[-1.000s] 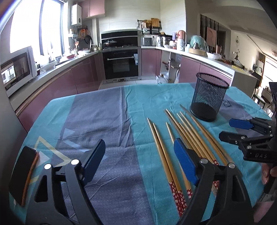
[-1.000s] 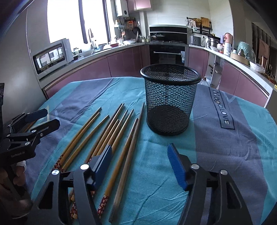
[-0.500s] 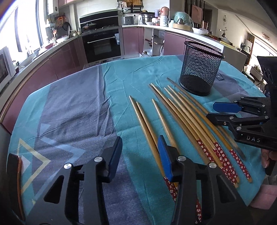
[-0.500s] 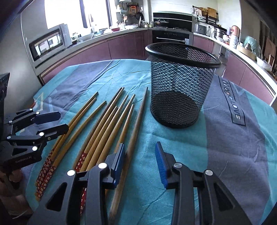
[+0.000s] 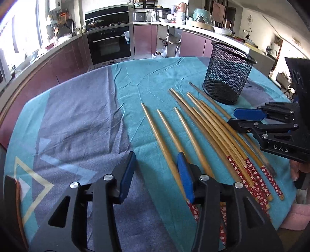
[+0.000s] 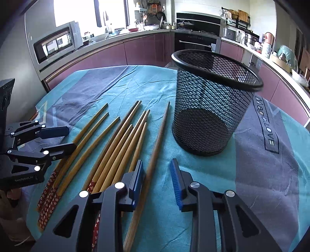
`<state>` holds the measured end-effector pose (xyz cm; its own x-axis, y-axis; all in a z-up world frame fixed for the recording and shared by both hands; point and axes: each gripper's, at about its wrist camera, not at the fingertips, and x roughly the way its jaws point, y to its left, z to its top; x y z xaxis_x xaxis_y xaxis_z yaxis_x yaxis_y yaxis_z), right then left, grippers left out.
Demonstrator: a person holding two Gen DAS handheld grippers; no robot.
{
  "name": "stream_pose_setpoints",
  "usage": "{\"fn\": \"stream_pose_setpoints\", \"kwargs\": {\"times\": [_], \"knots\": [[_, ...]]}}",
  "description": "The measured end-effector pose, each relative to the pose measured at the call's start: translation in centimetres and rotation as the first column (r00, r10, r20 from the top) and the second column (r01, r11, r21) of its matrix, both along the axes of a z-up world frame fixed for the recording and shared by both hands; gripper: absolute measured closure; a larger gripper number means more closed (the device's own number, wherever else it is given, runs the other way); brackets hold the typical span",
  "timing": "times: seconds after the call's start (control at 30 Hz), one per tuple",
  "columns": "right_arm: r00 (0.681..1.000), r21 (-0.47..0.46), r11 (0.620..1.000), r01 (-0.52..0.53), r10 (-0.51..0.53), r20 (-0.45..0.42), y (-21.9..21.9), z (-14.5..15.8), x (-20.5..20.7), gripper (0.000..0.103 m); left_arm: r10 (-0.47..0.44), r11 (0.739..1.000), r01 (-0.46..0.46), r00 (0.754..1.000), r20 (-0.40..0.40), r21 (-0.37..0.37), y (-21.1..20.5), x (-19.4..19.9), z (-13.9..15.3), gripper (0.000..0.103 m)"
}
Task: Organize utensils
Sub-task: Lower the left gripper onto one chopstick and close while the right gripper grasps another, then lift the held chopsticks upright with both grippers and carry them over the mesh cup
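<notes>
Both tools, left (image 5: 155, 174) and right (image 6: 157, 174), lowered nearer the chopsticks (image 6: 120, 147), narrowed but released, empty; mesh holder (image 6: 211, 108) unfilled, first pick imminent.

The patterned ends of the leftmost chopsticks (image 5: 166, 143) are hidden under the right finger of the left gripper (image 5: 156, 175) in the left wrist view. In the right wrist view, the thick ends of several chopsticks are covered by the right gripper (image 6: 158, 180), and the plain dark chopstick (image 6: 155, 155) is cut off by the bottom edge. A dark, orange-edged object (image 5: 13, 209) at the lower left is only partly seen, and what it is cannot be told. The lettering on the tablecloth (image 6: 269, 124) is partly covered by the mesh cup (image 6: 211, 108). The items on the far counter (image 5: 174, 17) are too small to be identified.
</notes>
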<state>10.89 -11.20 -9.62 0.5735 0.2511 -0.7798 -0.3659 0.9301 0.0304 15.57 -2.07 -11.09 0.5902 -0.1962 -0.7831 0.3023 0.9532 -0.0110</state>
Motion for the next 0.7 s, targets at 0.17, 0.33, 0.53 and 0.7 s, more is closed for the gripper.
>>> {"fn": "stream_pose_setpoints", "kwargs": {"times": [0.17,0.33,0.53,0.7], "knots": [[1.0,0.022,1.0,-0.017,0.017,-0.01,0.2,0.0,0.9,0.094,0.014,1.0,-0.014,1.0,-0.001,-0.005,-0.2,0.7,0.2,0.09],[1.0,0.066,0.998,-0.022,0.023,-0.018,-0.1,0.1,0.8,0.097,0.057,0.997,-0.057,0.998,-0.006,-0.06,0.3,1.0,0.3,0.095],[0.998,0.159,0.986,-0.055,0.053,0.015,-1.2,2.1,-0.2,0.097,0.051,0.99,-0.047,0.998,0.025,-0.131,1.4,0.0,2.5,0.095],[0.993,0.25,0.963,-0.098,0.076,0.094,-2.6,5.1,-1.4,0.097,0.009,0.977,0.009,0.996,0.084,-0.213,1.8,-0.7,6.3,0.095]]}}
